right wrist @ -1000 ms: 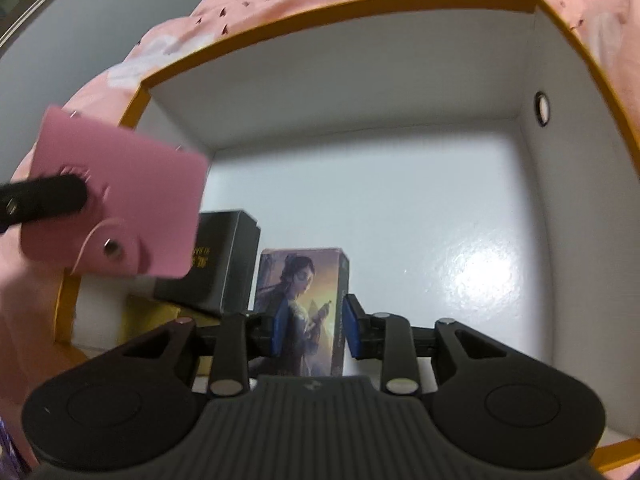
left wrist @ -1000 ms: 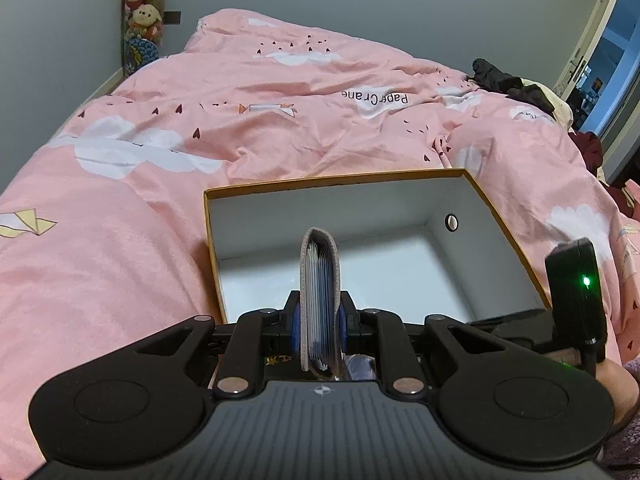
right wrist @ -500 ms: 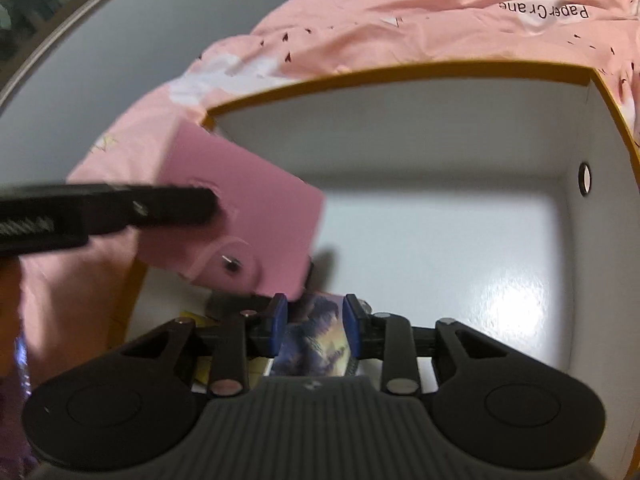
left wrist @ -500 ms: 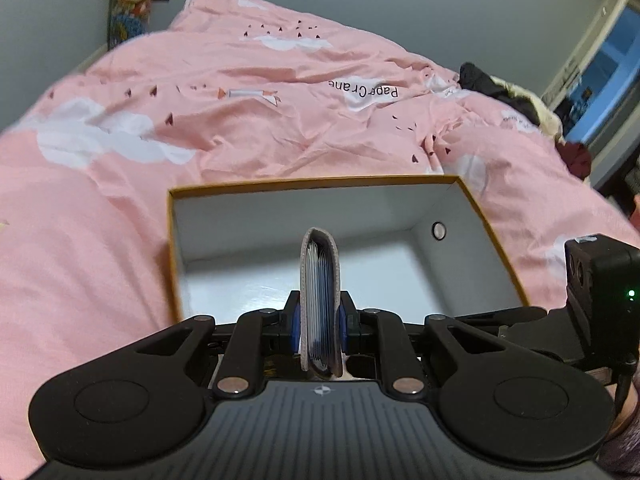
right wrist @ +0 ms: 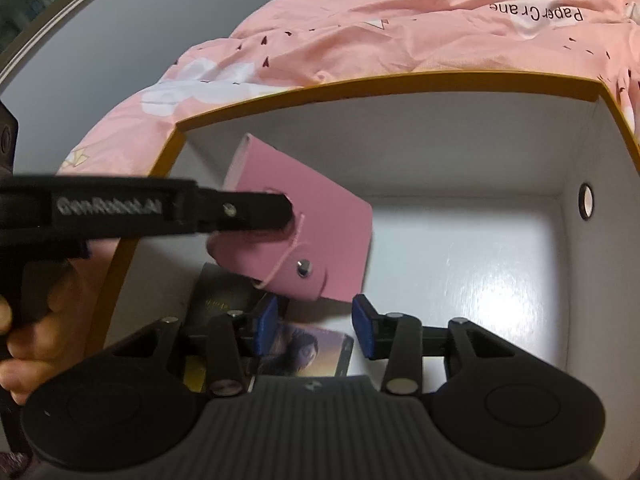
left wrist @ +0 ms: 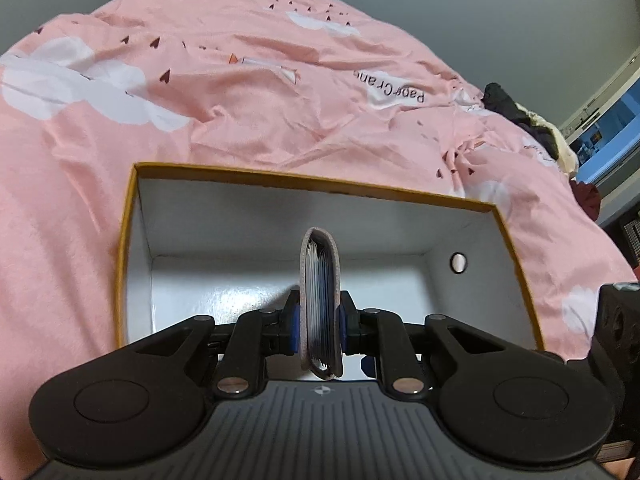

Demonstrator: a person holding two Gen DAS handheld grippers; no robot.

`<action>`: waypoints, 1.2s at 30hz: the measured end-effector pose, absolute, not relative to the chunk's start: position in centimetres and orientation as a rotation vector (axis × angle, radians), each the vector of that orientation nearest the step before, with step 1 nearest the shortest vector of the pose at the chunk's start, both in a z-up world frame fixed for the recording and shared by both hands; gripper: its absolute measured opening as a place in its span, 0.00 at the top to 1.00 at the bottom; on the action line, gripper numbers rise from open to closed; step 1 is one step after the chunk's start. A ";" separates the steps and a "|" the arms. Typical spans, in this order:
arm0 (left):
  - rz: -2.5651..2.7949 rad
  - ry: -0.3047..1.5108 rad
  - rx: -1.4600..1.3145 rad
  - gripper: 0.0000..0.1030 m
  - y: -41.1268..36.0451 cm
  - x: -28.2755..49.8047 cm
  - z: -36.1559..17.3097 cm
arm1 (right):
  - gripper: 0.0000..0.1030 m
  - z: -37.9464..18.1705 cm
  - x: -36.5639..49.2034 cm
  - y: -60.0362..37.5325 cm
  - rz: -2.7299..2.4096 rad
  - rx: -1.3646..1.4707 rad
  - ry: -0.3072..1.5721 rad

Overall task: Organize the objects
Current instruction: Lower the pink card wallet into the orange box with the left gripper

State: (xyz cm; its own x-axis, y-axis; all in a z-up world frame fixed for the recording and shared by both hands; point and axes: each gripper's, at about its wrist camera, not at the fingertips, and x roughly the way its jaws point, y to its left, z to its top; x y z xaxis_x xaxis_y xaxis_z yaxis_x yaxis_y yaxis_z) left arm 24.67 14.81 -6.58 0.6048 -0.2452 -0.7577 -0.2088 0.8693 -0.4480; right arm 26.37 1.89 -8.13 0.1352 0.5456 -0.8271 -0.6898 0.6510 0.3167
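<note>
Left gripper (left wrist: 319, 319): clamped on the pink card wallet (right wrist: 296, 232), held edge-up over the box (left wrist: 127, 240).
Right gripper (right wrist: 314, 330): jaws opening, nothing pressed between them.
Below right gripper: picture card box (right wrist: 308, 354) lying flat on the box floor, black case (right wrist: 224, 300) beside it.
In the way: wallet hangs above both.
Around: pink duvet (left wrist: 200, 92).
Count: two grippers, three small items, one box.
</note>
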 end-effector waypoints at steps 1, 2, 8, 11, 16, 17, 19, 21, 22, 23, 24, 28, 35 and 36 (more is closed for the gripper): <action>-0.010 0.943 -0.535 0.80 14.8 24.8 -6.9 | 0.58 -8.4 26.7 2.1 0.894 -0.150 1.137; 0.004 0.944 -0.526 0.79 14.9 24.9 -7.1 | 0.58 -8.6 26.9 2.1 0.885 -0.140 1.150; 0.080 0.923 -0.351 0.68 14.3 24.3 -6.2 | 0.60 -9.0 27.6 2.5 0.873 -0.120 1.196; 0.089 0.901 -0.317 0.59 14.4 23.9 -5.3 | 0.60 -9.0 27.5 2.6 0.873 -0.112 1.197; 0.120 0.831 -0.304 0.48 15.4 22.5 -3.2 | 0.60 -8.9 27.5 2.9 0.862 -0.102 1.208; 0.126 0.816 -0.315 0.48 15.7 22.1 -2.7 | 0.60 -8.9 27.6 3.2 0.861 -0.102 1.213; 0.137 0.783 -0.332 0.48 16.5 21.3 -1.8 | 0.60 -8.9 27.6 3.8 0.870 -0.100 1.225; 0.164 0.761 -0.347 0.48 17.2 20.5 -1.2 | 0.60 -8.7 27.7 4.5 0.873 -0.107 1.229; 0.177 0.755 -0.354 0.48 17.5 20.1 -1.1 | 0.60 -8.5 27.7 4.8 0.875 -0.115 1.225; 0.192 0.752 -0.365 0.48 17.8 19.8 -1.1 | 0.59 -8.4 27.8 5.1 0.878 -0.120 1.222; 0.202 0.752 -0.376 0.48 18.1 19.5 -1.0 | 0.59 -8.4 27.9 5.5 0.880 -0.123 1.220; 0.228 0.759 -0.418 0.48 19.1 18.3 -1.3 | 0.60 -8.7 28.6 6.6 0.867 -0.114 1.233; 0.241 0.779 -0.454 0.48 19.8 16.9 -2.0 | 0.65 -10.9 30.8 8.1 0.827 -0.090 1.292; 0.242 0.782 -0.459 0.48 20.0 16.8 -2.1 | 0.67 -11.2 30.8 8.2 0.831 -0.083 1.307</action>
State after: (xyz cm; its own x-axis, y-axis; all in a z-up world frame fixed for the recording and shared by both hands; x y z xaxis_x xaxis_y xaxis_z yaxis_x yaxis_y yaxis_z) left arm 16.79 19.96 -2.07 0.6885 0.0416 -0.7241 -0.3750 0.8750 -0.3063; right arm 30.77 8.24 -11.21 0.0225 0.4913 -0.8707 -0.5801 0.7157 0.3888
